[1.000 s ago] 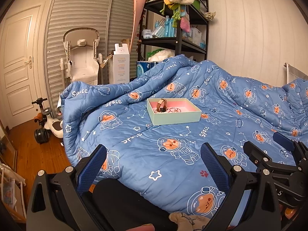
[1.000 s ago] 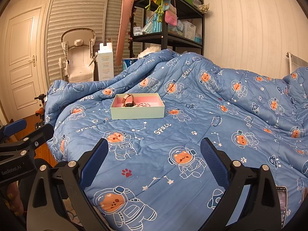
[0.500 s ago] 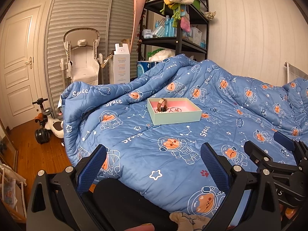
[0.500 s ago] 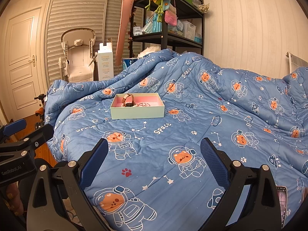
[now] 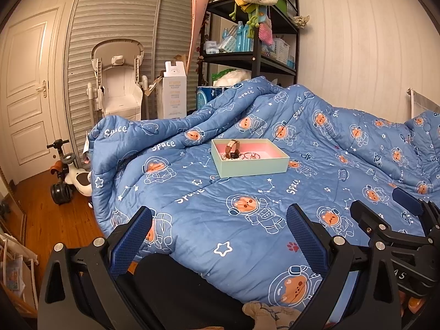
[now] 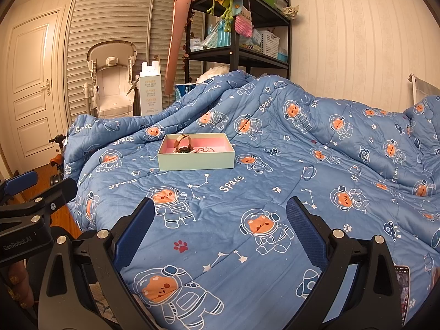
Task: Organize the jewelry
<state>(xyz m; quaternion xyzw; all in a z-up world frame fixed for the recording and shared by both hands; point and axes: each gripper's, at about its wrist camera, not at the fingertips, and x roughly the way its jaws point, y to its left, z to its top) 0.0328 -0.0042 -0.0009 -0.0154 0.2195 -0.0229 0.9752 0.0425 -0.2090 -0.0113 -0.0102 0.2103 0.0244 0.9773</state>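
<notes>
A pale green box (image 5: 254, 167) with a pink lining sits on the blue space-print quilt (image 5: 247, 220), far ahead of both grippers; it also shows in the right wrist view (image 6: 195, 162). Inside stand a brown-strapped watch (image 5: 232, 148) (image 6: 183, 143) and small thin jewelry pieces (image 5: 251, 155) (image 6: 205, 149). My left gripper (image 5: 218, 233) is open and empty near the quilt's front edge. My right gripper (image 6: 218, 231) is open and empty, low over the quilt, to the right of the left one.
A black shelf rack (image 5: 255, 52) with bottles and knitted toys stands behind the bed. A white baby chair (image 5: 119, 82), a tall carton (image 5: 173, 93) and a ride-on toy (image 5: 68, 178) stand left on the wooden floor. A phone (image 6: 403, 288) lies at lower right.
</notes>
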